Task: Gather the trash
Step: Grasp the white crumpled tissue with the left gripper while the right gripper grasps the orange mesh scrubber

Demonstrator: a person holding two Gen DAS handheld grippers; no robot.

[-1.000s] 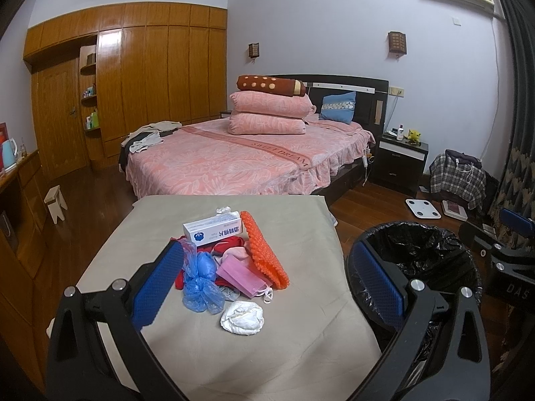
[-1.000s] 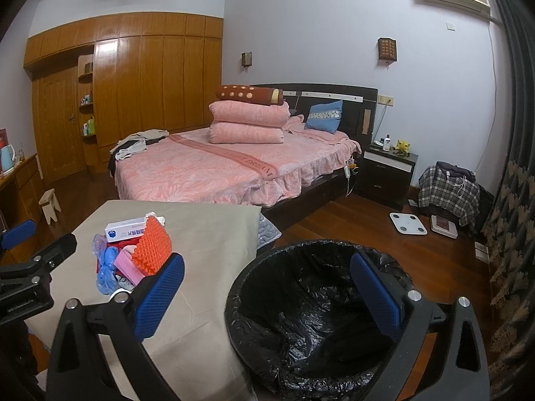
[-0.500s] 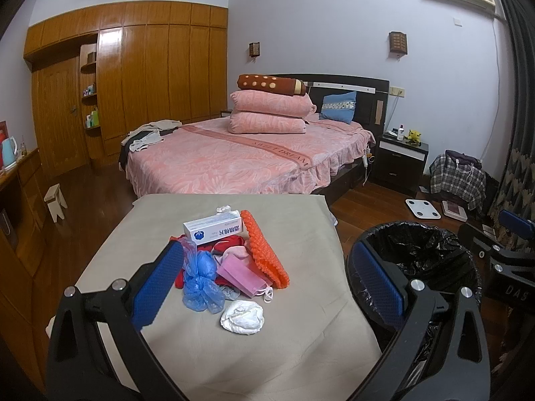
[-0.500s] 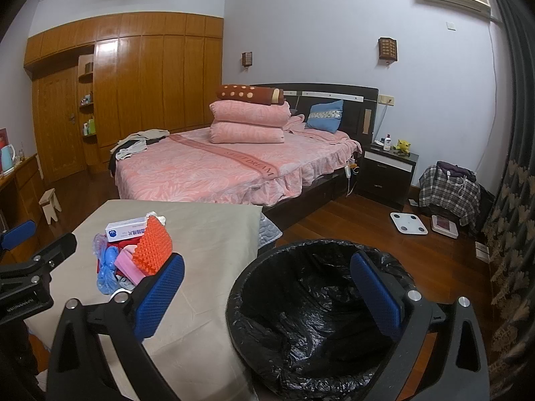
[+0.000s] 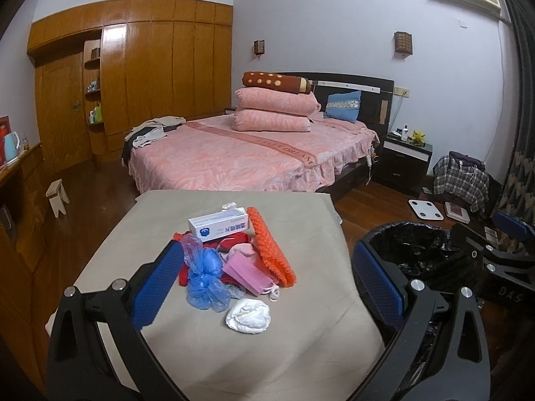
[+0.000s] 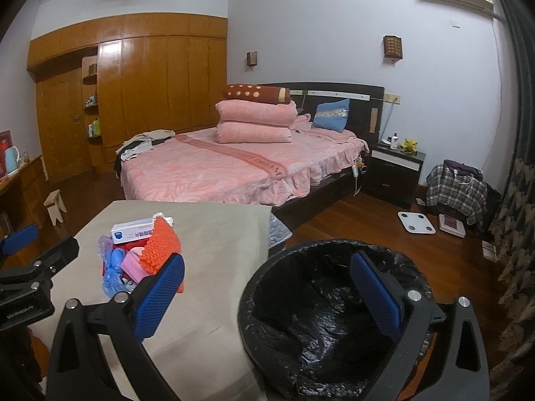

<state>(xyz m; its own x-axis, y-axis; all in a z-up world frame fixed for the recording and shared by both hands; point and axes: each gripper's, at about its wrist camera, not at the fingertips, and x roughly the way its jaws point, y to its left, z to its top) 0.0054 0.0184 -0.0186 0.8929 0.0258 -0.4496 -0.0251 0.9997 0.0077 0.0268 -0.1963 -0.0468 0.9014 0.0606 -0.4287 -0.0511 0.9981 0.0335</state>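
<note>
Hardly anything has moved since a second ago: both grippers hang where they were, and the heap of trash lies as before.

In the left wrist view, the left gripper (image 5: pixel 267 287) hovers above the near part of the table (image 5: pixel 301 361), its blue pads spread wide apart with nothing between them. The trash sits in a heap around the middle of the tabletop. A white box (image 5: pixel 219 225) lies at the far side of the heap, with an orange bumpy pad (image 5: pixel 272 250) running along its right side. A pink face mask (image 5: pixel 247 275) lies just left of the orange pad, and a blue plastic wad (image 5: pixel 204 280) is at the heap's left side, with red cloth (image 5: pixel 230 242) showing under the box. A crumpled white tissue (image 5: pixel 248 315) lies alone, nearest to the near edge. The bin (image 5: pixel 418 250), lined with a black bag, stands on the floor off the right edge of the table, and the right gripper (image 5: pixel 501 250) shows beyond it.

In the right wrist view, the right gripper (image 6: pixel 267 290) hovers over the bin (image 6: pixel 317 317), its fingers held wide apart and empty. The heap, with the white box (image 6: pixel 133 232) and orange bumpy pad (image 6: pixel 160 250), lies on the table (image 6: pixel 217 267) to the left. The left gripper (image 6: pixel 30 267) shows at the left border.
</note>
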